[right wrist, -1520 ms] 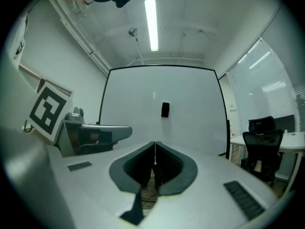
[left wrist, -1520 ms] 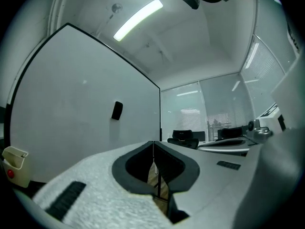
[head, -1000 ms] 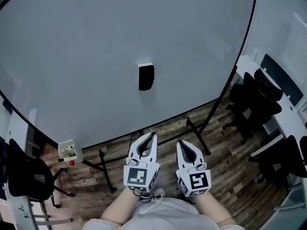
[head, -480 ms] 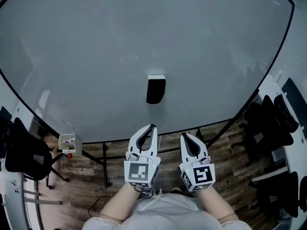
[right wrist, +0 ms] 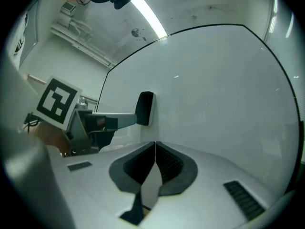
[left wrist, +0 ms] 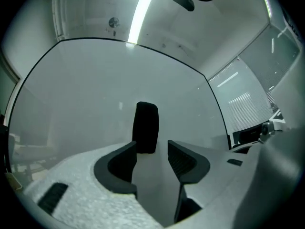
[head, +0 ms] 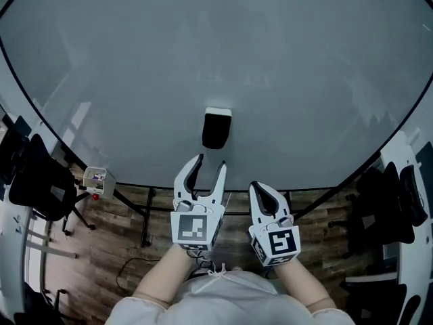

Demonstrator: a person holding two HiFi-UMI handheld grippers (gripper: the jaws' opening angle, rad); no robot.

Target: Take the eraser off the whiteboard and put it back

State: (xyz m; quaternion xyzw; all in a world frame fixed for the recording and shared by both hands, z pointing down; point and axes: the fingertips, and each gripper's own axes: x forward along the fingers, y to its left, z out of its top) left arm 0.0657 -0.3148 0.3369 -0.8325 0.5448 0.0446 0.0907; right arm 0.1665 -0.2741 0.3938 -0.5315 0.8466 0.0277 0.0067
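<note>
The black oblong eraser [head: 216, 129] clung to the white, black-framed whiteboard [head: 203, 46] just ahead of the white left gripper [head: 209, 162], its jaws just opening with nothing between them, beside the right gripper [head: 257, 187], closed and empty.

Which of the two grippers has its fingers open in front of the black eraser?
The left gripper: its fingers have just been opening and stand apart, nothing between them, aimed at the eraser. The right gripper has its fingers together.
</note>
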